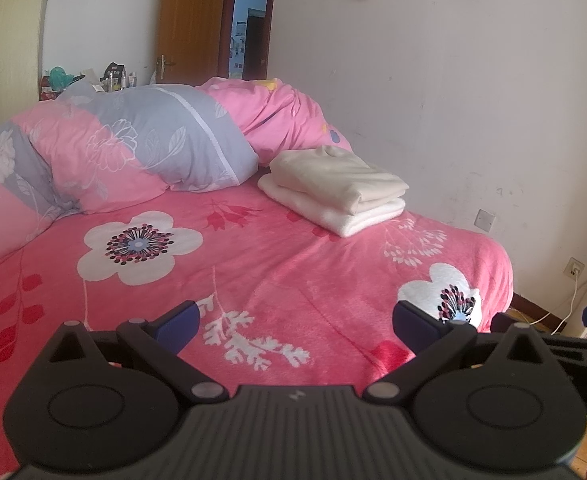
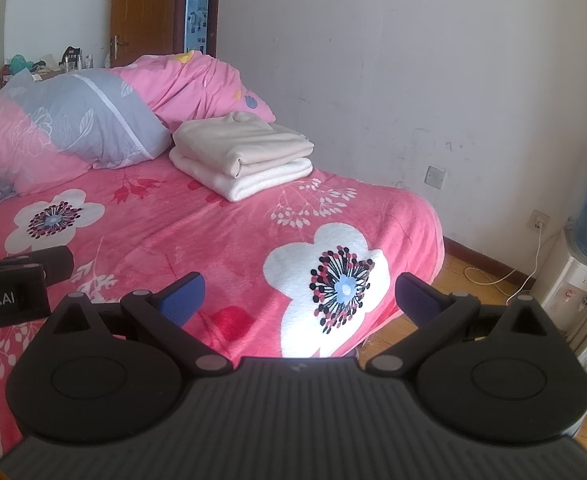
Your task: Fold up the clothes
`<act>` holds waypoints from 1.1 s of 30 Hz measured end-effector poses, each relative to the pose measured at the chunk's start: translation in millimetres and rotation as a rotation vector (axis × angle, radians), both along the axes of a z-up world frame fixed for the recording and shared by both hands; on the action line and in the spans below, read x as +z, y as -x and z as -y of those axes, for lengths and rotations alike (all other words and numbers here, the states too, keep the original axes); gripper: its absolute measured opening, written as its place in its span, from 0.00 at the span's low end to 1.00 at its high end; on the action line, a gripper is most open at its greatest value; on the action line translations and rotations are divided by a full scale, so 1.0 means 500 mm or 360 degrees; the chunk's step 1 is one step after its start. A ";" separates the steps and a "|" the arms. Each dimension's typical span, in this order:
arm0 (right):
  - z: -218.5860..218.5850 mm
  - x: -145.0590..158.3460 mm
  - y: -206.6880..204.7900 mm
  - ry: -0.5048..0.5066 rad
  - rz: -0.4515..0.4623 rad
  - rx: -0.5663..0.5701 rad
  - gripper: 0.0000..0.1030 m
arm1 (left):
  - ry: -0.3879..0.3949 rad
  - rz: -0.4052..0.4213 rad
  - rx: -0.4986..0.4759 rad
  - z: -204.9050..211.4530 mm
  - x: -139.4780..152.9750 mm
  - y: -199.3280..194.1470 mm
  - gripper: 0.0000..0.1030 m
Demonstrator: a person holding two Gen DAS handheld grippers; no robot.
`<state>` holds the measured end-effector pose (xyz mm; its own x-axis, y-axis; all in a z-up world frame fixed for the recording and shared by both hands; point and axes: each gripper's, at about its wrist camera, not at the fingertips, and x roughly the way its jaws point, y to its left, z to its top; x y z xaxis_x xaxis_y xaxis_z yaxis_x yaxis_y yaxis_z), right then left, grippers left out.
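My left hand-held gripper and right hand-held gripper both stand wide and empty above the pink floral fleece bedspread. The folded beige cloth lies atop the folded white cloth, near the pillows. I judge both soft, light and limp; grip at corners. No containers noted.

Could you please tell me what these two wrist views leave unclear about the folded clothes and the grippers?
- Folded stack: both views show only outer folds, so garment type is unknown.
- Left gripper and right gripper, both open: their handles and the hands holding them are cut off below.
- Any unfolded clothes: none visible on the bed.
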<state>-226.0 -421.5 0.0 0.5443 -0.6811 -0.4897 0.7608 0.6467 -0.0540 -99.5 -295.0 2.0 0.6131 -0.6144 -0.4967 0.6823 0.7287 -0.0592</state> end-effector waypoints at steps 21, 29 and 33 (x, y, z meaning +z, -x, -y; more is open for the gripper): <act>0.000 0.000 0.000 -0.0003 -0.0001 -0.0002 0.99 | -0.0012 -0.0004 -0.0003 -0.001 0.001 0.003 1.00; 0.001 -0.001 0.001 -0.0001 0.0001 -0.0003 0.99 | -0.0013 -0.0005 -0.0007 -0.004 0.000 0.004 1.00; 0.000 -0.002 0.002 0.0000 0.0001 -0.0004 0.99 | -0.0015 -0.0007 -0.0007 -0.004 0.000 0.004 1.00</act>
<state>-226.8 -421.3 -0.9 0.5428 -0.6825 -0.4894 0.7625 0.6448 -0.0536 -101.7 -293.2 2.3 0.6080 -0.6125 -0.5051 0.6853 0.7261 -0.0556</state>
